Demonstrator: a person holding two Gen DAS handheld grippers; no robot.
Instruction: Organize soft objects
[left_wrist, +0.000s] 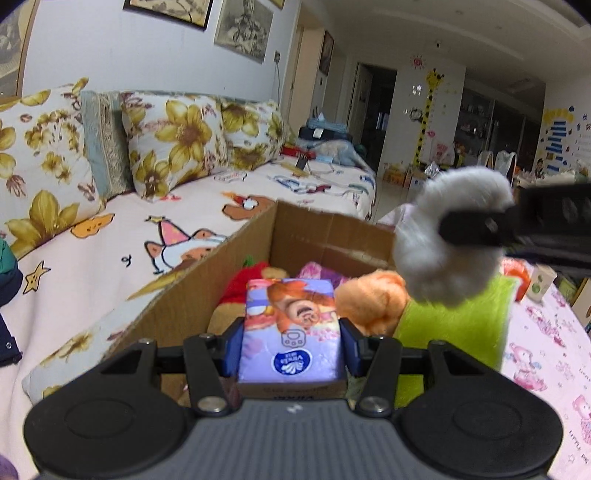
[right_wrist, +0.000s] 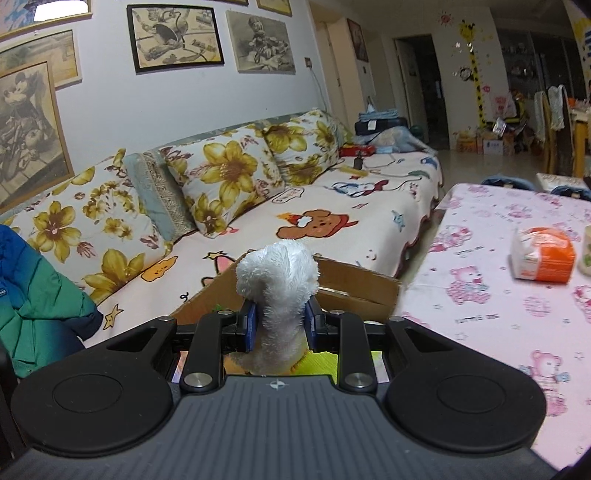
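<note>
Already the cardboard box holds some plush toys, while the left hand-held gripper pinches a tissue pack and the right hand-held gripper pinches a white plush toy, both not yet dropped in.

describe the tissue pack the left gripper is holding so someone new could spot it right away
Start at the open cardboard box beside the floral-cushioned sofa. Over its near end, the left gripper is closed on a tissue pack. Unlike the fluffy plush toys around it, it is a smooth, flat-sided lavender block printed with a brown cartoon bear.
</note>
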